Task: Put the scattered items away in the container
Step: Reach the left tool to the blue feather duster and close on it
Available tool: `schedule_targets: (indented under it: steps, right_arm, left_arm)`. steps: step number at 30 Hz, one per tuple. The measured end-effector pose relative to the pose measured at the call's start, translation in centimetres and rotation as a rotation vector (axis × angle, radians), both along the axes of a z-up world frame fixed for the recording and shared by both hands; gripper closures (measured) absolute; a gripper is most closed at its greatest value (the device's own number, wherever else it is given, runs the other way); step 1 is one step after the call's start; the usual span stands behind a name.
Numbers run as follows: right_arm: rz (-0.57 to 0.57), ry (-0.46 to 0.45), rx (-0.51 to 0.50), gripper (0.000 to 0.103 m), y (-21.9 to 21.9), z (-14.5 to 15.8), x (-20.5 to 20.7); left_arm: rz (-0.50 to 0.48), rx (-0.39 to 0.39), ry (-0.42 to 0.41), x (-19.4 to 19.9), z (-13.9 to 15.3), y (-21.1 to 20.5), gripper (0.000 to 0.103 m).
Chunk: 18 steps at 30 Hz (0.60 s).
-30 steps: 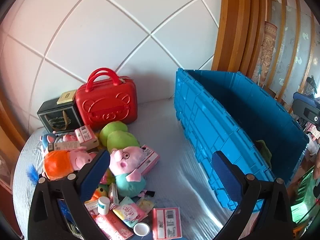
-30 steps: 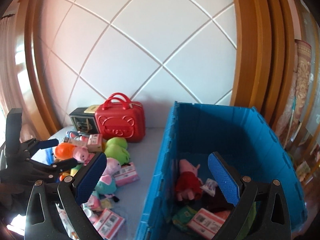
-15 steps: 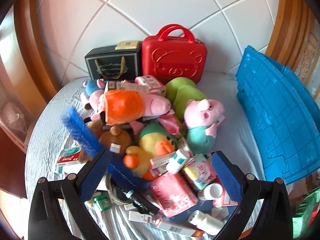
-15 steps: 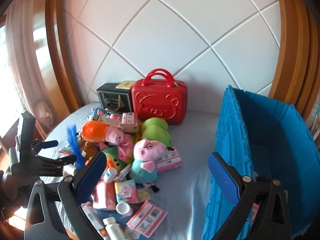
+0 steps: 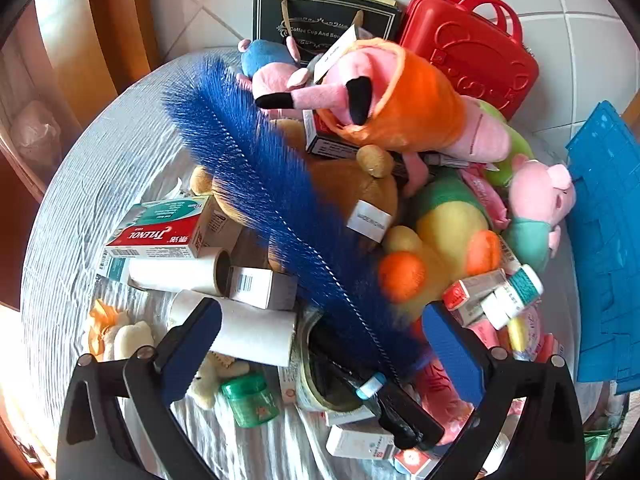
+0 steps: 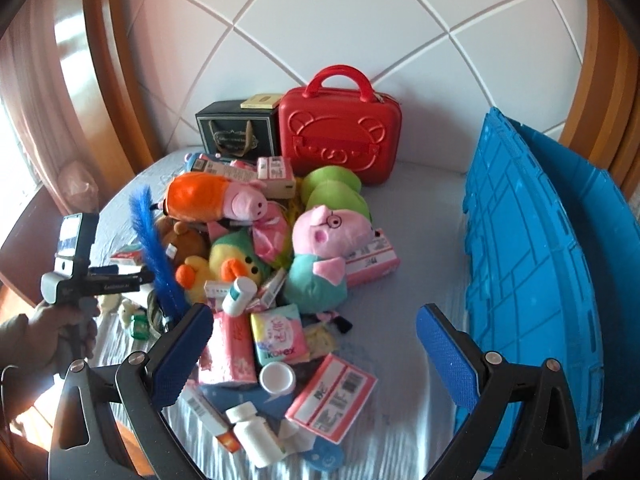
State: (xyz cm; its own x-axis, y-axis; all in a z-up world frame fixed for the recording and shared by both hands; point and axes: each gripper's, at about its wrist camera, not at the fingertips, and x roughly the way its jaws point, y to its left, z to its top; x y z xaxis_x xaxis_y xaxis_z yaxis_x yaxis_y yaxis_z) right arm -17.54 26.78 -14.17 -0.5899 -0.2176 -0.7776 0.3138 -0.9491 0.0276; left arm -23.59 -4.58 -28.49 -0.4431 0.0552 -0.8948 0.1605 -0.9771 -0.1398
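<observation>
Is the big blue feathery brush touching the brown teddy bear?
Touching. In the left wrist view the blue brush lies straight across the brown teddy bear, its bristles covering the bear's body with no gap between them.

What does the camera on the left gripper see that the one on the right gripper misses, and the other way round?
Only the left wrist view shows the Tylenol box, the white paper rolls and the green jar close up.

Only the right wrist view shows the person's hand holding the left gripper, the open right gripper, and the white bottle lying in front.

Both show the blue brush, the orange-dressed pig plush, the red case and the blue crate.
</observation>
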Motion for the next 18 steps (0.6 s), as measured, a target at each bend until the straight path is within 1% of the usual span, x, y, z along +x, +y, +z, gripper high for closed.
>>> schedule_targets:
  steps: [2,3,4,5,6,8,9,10,11,13,16,18]
  right_arm:
    - [-0.013,-0.02,0.01,0.0,-0.1,-0.8,0.2]
    - [-0.022,-0.03,0.013,0.0,-0.1,-1.1,0.3]
    - [-0.03,-0.039,0.016,0.0,-0.1,-1.4,0.5]
    - [-0.039,-0.047,0.02,0.0,0.0,-1.8,0.5]
    - [-0.049,-0.056,0.024,0.0,0.0,-2.2,0.6]
    - [-0.064,-0.066,0.026,0.0,0.2,-2.7,0.8]
    - [-0.071,-0.073,0.03,0.0,0.3,-3.1,0.9]
    - [-0.075,-0.08,0.033,0.0,0.3,-3.6,0.9]
    - [-0.08,-0.086,0.037,0.0,0.4,-4.1,0.9]
    - [-0.081,-0.097,0.044,0.0,0.4,-5.5,0.9]
    - [-0.062,-0.116,0.059,0.0,-0.1,-8.1,0.7]
    - [-0.037,-0.134,0.07,0.0,-0.9,-10.1,0.5]
  left_arm:
    - [-0.009,0.005,-0.015,-1.1,-1.1,0.1,0.009]
    - [-0.021,0.003,-0.026,-1.6,-1.7,0.3,0.014]
    - [-0.032,0.001,-0.039,-2.1,-2.4,0.5,0.022]
    - [-0.042,0.002,-0.053,-2.6,-3.0,0.6,0.026]
    - [-0.048,0.002,-0.067,-2.9,-3.6,0.7,0.032]
    - [-0.062,0.01,-0.085,-3.4,-4.7,1.1,0.039]
    - [-0.072,0.018,-0.083,-3.6,-4.9,1.3,0.052]
    - [-0.083,0.018,-0.073,-3.6,-4.9,1.6,0.061]
    - [-0.095,0.019,-0.065,-3.7,-4.8,1.9,0.066]
    - [-0.103,0.024,-0.058,-3.6,-4.5,2.2,0.073]
    - [-0.094,0.054,-0.044,-3.0,-3.9,1.9,0.078]
    - [-0.091,0.059,-0.027,-2.4,-3.3,1.6,0.08]
